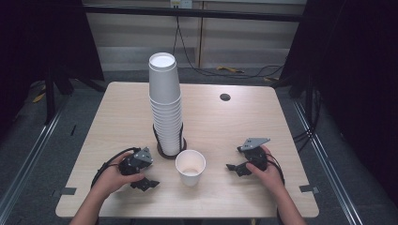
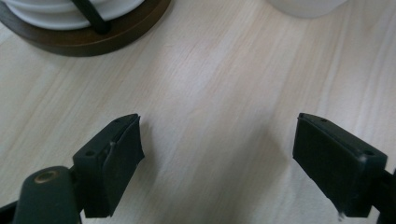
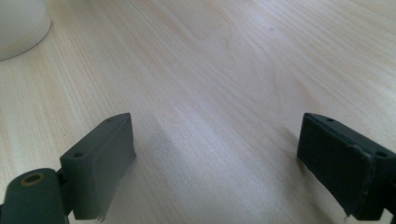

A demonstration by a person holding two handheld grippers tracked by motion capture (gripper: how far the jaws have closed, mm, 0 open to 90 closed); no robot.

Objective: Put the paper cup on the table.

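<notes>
Left gripper (image 1: 146, 183) and right gripper (image 1: 233, 167) flank the single paper cup (image 1: 190, 167) on the table (image 1: 244, 126), fingers released, grasping nothing. The high view shows the full cup stack (image 1: 165, 103); the left gripper view catches its wooden base (image 2: 88, 32).

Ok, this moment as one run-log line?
left gripper: open, empty | right gripper: open, empty | single cup: upright between them | cup stack: in holder

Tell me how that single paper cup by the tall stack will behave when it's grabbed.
The cup looks empty and thin-walled, so it is probably very light and apt to crush under a hard squeeze. Standing upright on its narrow base, it would likely tip or slide if nudged near the rim.
</notes>
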